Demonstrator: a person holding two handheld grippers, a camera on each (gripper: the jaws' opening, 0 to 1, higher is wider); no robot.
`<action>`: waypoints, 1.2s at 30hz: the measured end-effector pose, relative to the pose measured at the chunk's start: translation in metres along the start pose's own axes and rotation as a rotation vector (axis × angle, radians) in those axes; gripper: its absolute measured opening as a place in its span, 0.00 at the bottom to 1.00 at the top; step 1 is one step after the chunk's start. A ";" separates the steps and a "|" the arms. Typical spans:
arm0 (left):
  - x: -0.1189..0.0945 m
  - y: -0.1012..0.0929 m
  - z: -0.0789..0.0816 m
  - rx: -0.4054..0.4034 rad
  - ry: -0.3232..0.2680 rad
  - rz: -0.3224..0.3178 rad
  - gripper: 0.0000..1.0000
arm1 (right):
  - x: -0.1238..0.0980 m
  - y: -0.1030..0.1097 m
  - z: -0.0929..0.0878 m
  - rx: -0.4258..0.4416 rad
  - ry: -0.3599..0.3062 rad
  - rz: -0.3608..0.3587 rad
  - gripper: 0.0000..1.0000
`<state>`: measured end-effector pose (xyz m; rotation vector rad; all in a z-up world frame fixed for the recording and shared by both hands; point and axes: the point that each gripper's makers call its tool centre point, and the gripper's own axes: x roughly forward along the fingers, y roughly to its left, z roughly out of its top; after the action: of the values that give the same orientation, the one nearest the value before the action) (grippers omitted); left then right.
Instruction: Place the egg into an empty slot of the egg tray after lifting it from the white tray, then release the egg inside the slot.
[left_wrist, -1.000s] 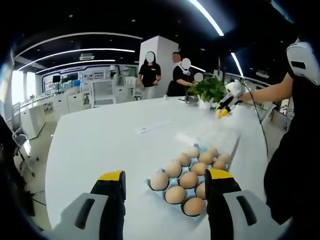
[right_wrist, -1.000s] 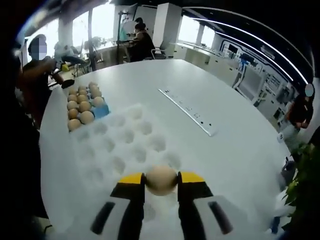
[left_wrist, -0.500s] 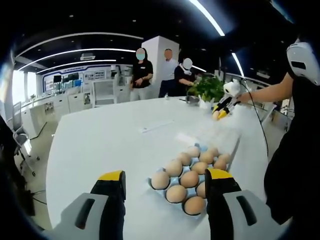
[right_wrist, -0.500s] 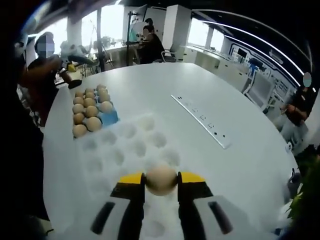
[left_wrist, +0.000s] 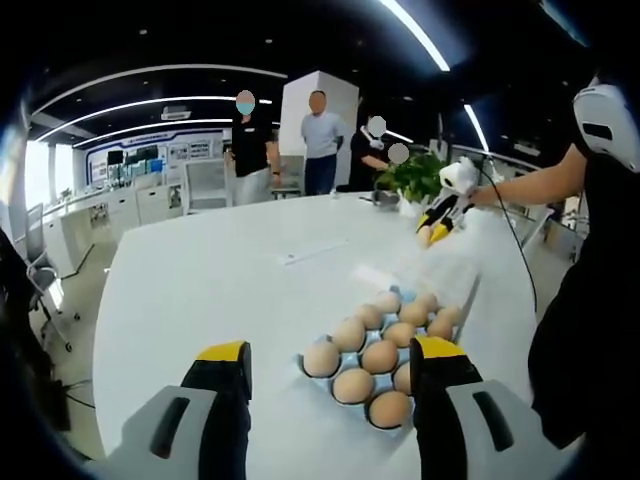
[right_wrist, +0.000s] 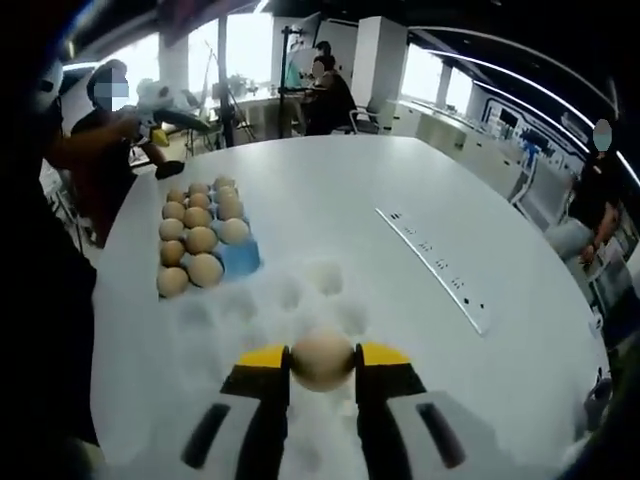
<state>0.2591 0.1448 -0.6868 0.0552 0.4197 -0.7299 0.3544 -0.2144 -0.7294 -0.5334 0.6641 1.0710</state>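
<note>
In the right gripper view, the right gripper (right_wrist: 322, 362), with yellow-tipped black jaws, is clenched on a smooth tan egg (right_wrist: 322, 358) pinched between its tips. The egg hangs over the white moulded tray (right_wrist: 300, 300) with round hollows, lying on a large white table (right_wrist: 330, 190). Beyond the tray, touching its far corner, sits the blue egg tray (right_wrist: 243, 259), with about ten brown eggs (right_wrist: 200, 240) and one bare blue slot at the near corner. A long white strip (right_wrist: 440, 270) lies to the right.

In the left gripper view, the left gripper (left_wrist: 330, 360) has its jaws spread wide with nothing between them. Past them the egg tray (left_wrist: 396, 294) shows more closely, partly hidden by the right-hand jaw. Farther off, the person's arm holds the right gripper (left_wrist: 440, 215) up above the table; the egg is too small to make out there. A green plant (left_wrist: 415, 180) and standing people (left_wrist: 320, 140) lie beyond.
</note>
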 end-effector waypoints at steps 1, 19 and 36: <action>0.000 0.000 0.000 -0.002 -0.001 -0.002 0.65 | 0.002 0.001 0.002 -0.002 -0.002 0.004 0.25; -0.002 -0.001 0.001 0.001 0.001 0.001 0.65 | 0.036 0.026 0.034 -0.061 -0.037 0.098 0.25; -0.002 0.001 0.001 0.003 0.001 0.006 0.65 | 0.064 0.048 0.059 -0.108 -0.062 0.172 0.25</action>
<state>0.2584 0.1464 -0.6848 0.0597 0.4193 -0.7243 0.3440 -0.1159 -0.7382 -0.5410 0.6079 1.2861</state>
